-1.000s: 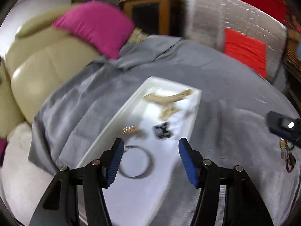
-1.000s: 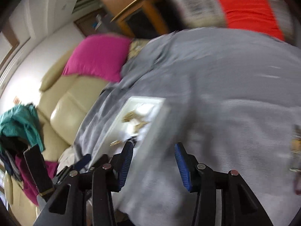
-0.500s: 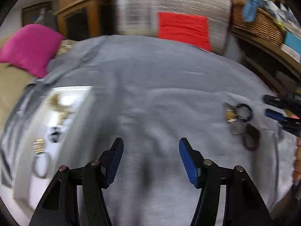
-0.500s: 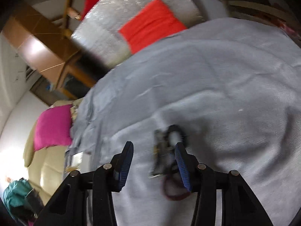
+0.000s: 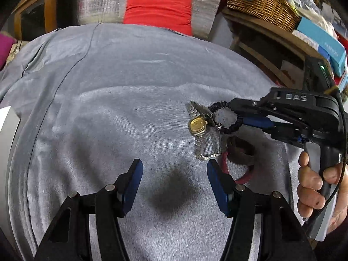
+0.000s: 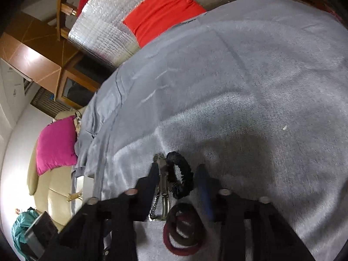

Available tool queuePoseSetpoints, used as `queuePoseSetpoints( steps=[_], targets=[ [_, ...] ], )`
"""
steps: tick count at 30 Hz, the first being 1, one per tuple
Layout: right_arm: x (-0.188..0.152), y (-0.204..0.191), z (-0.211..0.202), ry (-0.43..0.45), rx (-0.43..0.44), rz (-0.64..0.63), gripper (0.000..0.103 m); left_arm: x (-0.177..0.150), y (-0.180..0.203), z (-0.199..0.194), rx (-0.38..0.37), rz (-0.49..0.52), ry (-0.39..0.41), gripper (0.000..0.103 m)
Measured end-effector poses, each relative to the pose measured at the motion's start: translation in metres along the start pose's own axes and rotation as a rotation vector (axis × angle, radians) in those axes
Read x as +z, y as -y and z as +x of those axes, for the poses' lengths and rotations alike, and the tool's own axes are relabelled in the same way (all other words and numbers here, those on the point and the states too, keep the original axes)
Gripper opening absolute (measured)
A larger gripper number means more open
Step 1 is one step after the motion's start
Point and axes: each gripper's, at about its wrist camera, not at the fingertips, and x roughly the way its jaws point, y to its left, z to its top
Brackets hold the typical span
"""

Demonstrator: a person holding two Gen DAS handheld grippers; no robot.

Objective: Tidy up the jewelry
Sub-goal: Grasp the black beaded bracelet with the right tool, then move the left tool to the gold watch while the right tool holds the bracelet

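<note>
**Right fingers closing round the black bracelet; left gripper idle above the grey cloth**

A small heap of jewelry lies on the grey cloth (image 5: 134,100) that covers the bench. In it are a gold-faced watch (image 5: 197,125) on a metal link strap, a black beaded bracelet (image 5: 226,117) touching the watch's far side, and, just nearer the camera, a dark brown ring (image 5: 240,150) lying on a red ring (image 5: 237,177).

The right gripper (image 5: 243,114), held in a person's hand (image 5: 313,184), reaches in from the right edge of the left wrist view. Its fingers (image 5: 257,122) stand on either side of the black bracelet and have just been closing, the gap now narrow. In the right wrist view the bracelet (image 6: 181,180) and part of the watch strap (image 6: 162,187) sit between the two fingers; whether the pads already press on the bracelet cannot be told.

The left gripper (image 5: 175,174) points down at bare cloth just beside the heap. Its fingers are about half open with nothing between them; the right one stands close to the clasp end of the watch strap and the red ring.

At the far left of the right wrist view, a corner of a white tray (image 6: 83,184) shows, well apart from the heap.
</note>
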Motion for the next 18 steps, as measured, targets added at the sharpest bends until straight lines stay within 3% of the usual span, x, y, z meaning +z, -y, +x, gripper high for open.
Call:
queuePoseSetpoints(
  steps=[1,3,12,18],
  targets=[
    [0.000,0.001,0.002,-0.002,-0.009,-0.001,0.029,0.001,0.000,0.002,0.001,0.005,-0.002,0.062],
    [0.000,0.004,0.007,-0.012,-0.040,0.002,0.012,0.002,0.003,0.006,-0.001,0.015,-0.007,0.062],
    [0.011,0.005,-0.039,0.187,-0.016,0.042,0.011,0.012,0.010,0.010,-0.130,0.049,0.005,0.062],
    [0.015,0.017,-0.041,0.203,0.002,0.113,0.011,0.019,0.020,0.027,-0.173,0.055,-0.027,0.062]
  ],
)
